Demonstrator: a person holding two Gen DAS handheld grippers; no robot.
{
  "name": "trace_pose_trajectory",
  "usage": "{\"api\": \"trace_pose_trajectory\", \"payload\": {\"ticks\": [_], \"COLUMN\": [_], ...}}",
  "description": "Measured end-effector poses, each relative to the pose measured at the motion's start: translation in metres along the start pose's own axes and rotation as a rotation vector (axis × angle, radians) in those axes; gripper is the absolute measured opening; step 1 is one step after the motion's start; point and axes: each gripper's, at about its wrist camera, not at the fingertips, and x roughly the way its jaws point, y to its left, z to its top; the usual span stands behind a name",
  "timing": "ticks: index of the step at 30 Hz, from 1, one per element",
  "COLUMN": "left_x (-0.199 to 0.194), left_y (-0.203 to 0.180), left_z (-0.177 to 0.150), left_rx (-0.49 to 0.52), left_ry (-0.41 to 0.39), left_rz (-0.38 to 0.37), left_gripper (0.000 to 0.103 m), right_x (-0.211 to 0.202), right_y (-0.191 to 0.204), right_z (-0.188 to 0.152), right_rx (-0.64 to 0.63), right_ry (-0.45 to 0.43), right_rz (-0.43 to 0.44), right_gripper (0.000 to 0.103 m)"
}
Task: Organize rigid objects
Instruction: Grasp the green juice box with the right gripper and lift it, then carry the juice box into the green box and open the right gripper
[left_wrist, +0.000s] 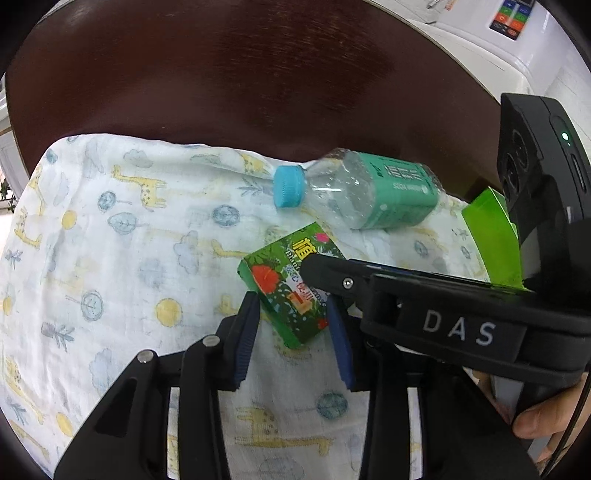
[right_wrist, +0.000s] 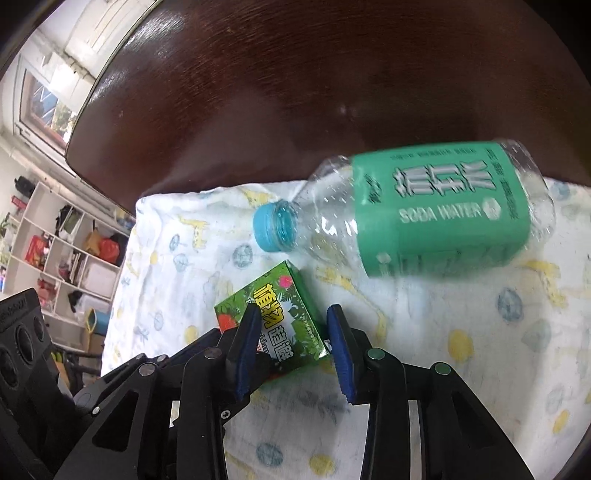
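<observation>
We see the small green box (left_wrist: 291, 291) lying on the giraffe-print cloth (left_wrist: 110, 236), with the soda water bottle (left_wrist: 354, 192) on its side at about one o'clock from it. Both the left gripper (left_wrist: 291, 332) and the right gripper (right_wrist: 295, 343) stand narrow around this box; whether the pads already press it, we cannot tell. We should let only one gripper squeeze, square on opposite faces, then lift slowly.

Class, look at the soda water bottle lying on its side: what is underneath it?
The soda water bottle lies on a giraffe-print cloth spread over a dark wooden table. The cloth hides the table surface directly beneath.
</observation>
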Motion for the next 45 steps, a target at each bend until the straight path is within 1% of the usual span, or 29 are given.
{"api": "trace_pose_trajectory", "payload": {"ticks": [3, 4, 6, 8, 10, 12, 14, 16, 17, 18, 20, 21, 22, 23, 25, 28, 30, 33, 41, 45], "left_x": [-0.002, -0.002, -0.003, -0.006, -0.012, -0.02, -0.024, -0.02, -0.014, -0.007, -0.004, -0.002, -0.002, -0.003, -0.005, -0.008, -0.011, -0.015, -0.032, -0.037], "left_y": [-0.014, -0.02, -0.031, -0.038, -0.039, -0.033, -0.027, -0.025, -0.023, -0.02, -0.017, -0.016, -0.018, -0.02, -0.026, -0.029, -0.036, -0.05, -0.096, -0.127], "left_z": [-0.017, -0.023, -0.033, -0.038, -0.036, -0.029, -0.023, -0.017, -0.013, -0.011, -0.009, -0.009, -0.01, -0.012, -0.014, -0.014, -0.014, -0.011, 0.0, 0.004], "left_rx": [0.079, 0.106, 0.161, 0.187, 0.176, 0.154, 0.125, 0.094, 0.076, 0.061, 0.025, 0.014, 0.015, 0.029, 0.056, 0.051, 0.065, 0.099, 0.179, 0.229], "left_ry": [0.032, 0.042, 0.038, 0.04, 0.027, 0.0, -0.011, -0.002, 0.015, 0.035, 0.037, 0.052, 0.056, 0.049, 0.036, 0.034, 0.023, 0.001, -0.057, -0.076], "left_rz": [-0.024, -0.022, -0.002, 0.003, -0.005, -0.001, -0.012, 0.016, 0.035, 0.042, -0.015, -0.046, -0.06, -0.047, -0.033, -0.028, -0.008, 0.02, 0.005, -0.004], "left_gripper": [0.036, 0.036, 0.036, 0.033, 0.033, 0.035, 0.035, 0.035, 0.034, 0.034, 0.034, 0.033, 0.035, 0.035, 0.035, 0.035, 0.035, 0.034, 0.033, 0.033], "right_x": [-0.012, -0.016, -0.027, -0.038, -0.048, -0.06, -0.065, -0.064, -0.062, -0.058, -0.049, -0.044, -0.037, -0.033, -0.028, -0.029, -0.034, -0.046, -0.093, -0.122], "right_y": [-0.01, -0.011, -0.013, -0.015, -0.022, -0.028, -0.032, -0.032, -0.032, -0.03, -0.03, -0.031, -0.031, -0.032, -0.03, -0.023, -0.019, -0.015, -0.031, -0.044], "right_z": [-0.02, -0.027, -0.045, -0.054, -0.052, -0.046, -0.039, -0.035, -0.032, -0.031, -0.03, -0.031, -0.032, -0.032, -0.032, -0.033, -0.035, -0.038, -0.04, -0.046], "right_rx": [0.039, 0.049, 0.045, 0.044, 0.063, 0.067, 0.066, 0.068, 0.069, 0.071, 0.078, 0.09, 0.098, 0.103, 0.098, 0.067, 0.051, 0.025, 0.046, 0.065], "right_ry": [0.018, 0.023, 0.024, 0.013, -0.01, -0.059, -0.079, -0.08, -0.078, -0.073, -0.052, -0.038, -0.019, -0.014, -0.019, -0.015, -0.026, -0.057, -0.16, -0.219], "right_rz": [0.012, 0.012, 0.009, 0.025, 0.043, 0.02, 0.011, 0.02, 0.019, 0.019, 0.021, 0.025, 0.038, 0.052, 0.03, 0.003, -0.009, -0.016, -0.011, -0.012], "right_gripper": [0.038, 0.038, 0.038, 0.038, 0.038, 0.038, 0.038, 0.038, 0.038, 0.038, 0.038, 0.038, 0.038, 0.038, 0.038, 0.038, 0.038, 0.038, 0.038, 0.038]}}
